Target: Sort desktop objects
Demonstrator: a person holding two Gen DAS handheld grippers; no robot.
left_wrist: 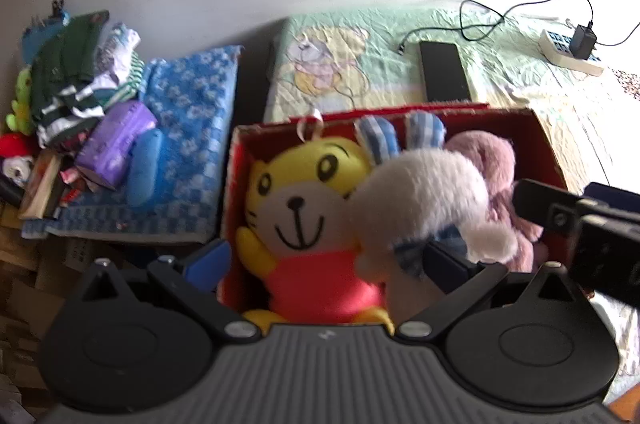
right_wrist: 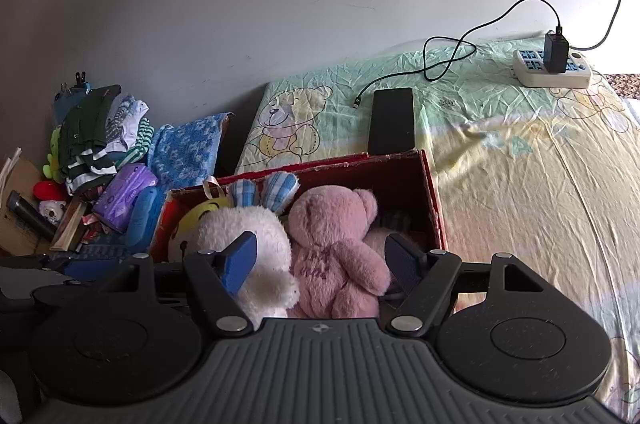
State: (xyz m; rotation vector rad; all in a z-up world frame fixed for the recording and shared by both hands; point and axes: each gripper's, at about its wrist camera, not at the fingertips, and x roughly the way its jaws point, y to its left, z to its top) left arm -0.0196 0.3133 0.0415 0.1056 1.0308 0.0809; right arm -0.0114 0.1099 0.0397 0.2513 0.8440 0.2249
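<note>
- A heap of folded clothes (right_wrist: 102, 128) is lying at far left, with a purple packet (right_wrist: 126, 198) and a blue patterned towel (right_wrist: 186, 148) beside it, all well apart from the work.
- The left gripper (left_wrist: 326, 256) is hovering over the near-left end of the red cardboard box (right_wrist: 434, 204). Its jaws are standing wide apart and gripping nothing, though the right finger is touching the white rabbit's side.
- The yellow tiger plush (left_wrist: 302, 208) is sitting upright at the box's left end, pressed against the white plush rabbit (right_wrist: 248, 236), whose blue-checked ears are resting near the back wall.
- The right gripper (right_wrist: 322, 260) is hanging over the box centre, jaws spread wide and empty, straddling the pink teddy bear (right_wrist: 334, 248).
- Judgement: the three toys are already lying inside the box and packed tight; a careless withdrawal could be snagging fur on a finger and dragging a toy out.
- Judgement: the grippers are working close together, so a collision is a risk.
- A black phone (right_wrist: 392, 120) with a loose charging cable and a white power strip (right_wrist: 552, 66) are lying on the bear-print sheet at right, unsorted.
</note>
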